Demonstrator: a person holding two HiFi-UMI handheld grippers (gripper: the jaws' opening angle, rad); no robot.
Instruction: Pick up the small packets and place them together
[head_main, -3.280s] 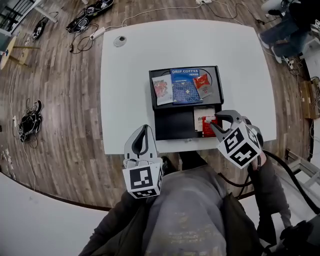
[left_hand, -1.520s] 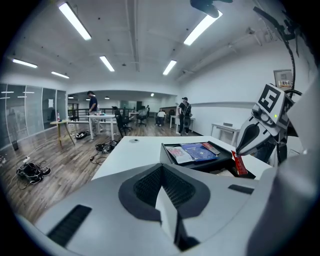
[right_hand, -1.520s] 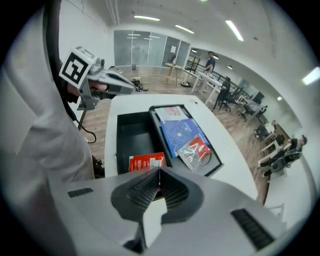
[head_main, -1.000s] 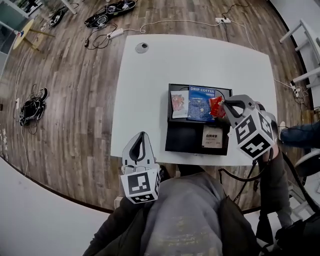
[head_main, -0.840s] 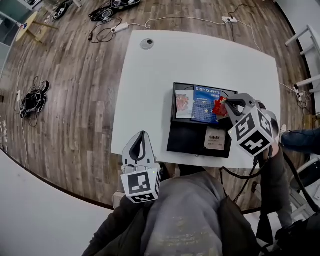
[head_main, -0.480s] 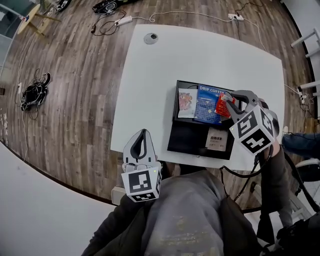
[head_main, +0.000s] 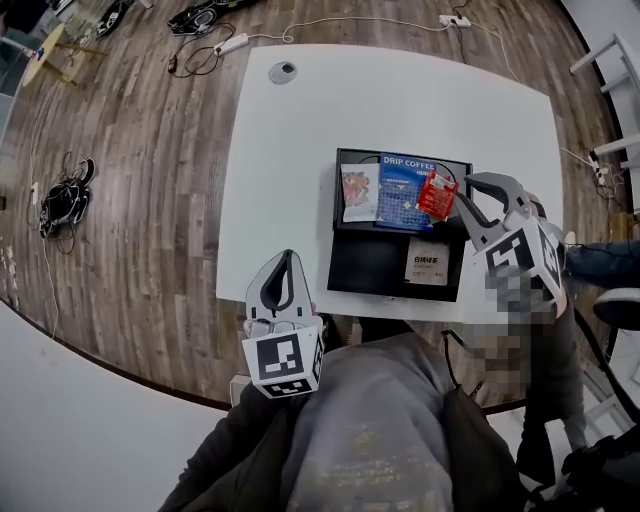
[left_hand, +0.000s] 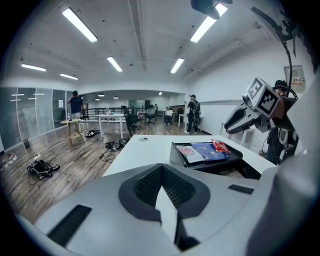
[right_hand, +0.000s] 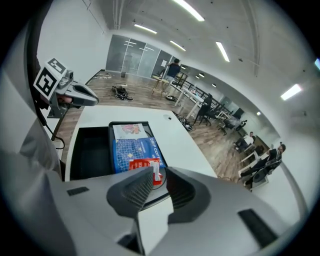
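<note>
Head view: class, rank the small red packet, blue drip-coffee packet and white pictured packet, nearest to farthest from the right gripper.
Right gripper, jaws just been opening, nothing between them:
1. Small red packet, just left of it.
2. Blue drip-coffee packet, middle of the row.
3. White pictured packet, row's left end.

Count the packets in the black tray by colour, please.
Blue packet: 1
Red packet: 1
White packet with a pink picture: 1
Cream packet with dark print: 1
Total: 4
</note>
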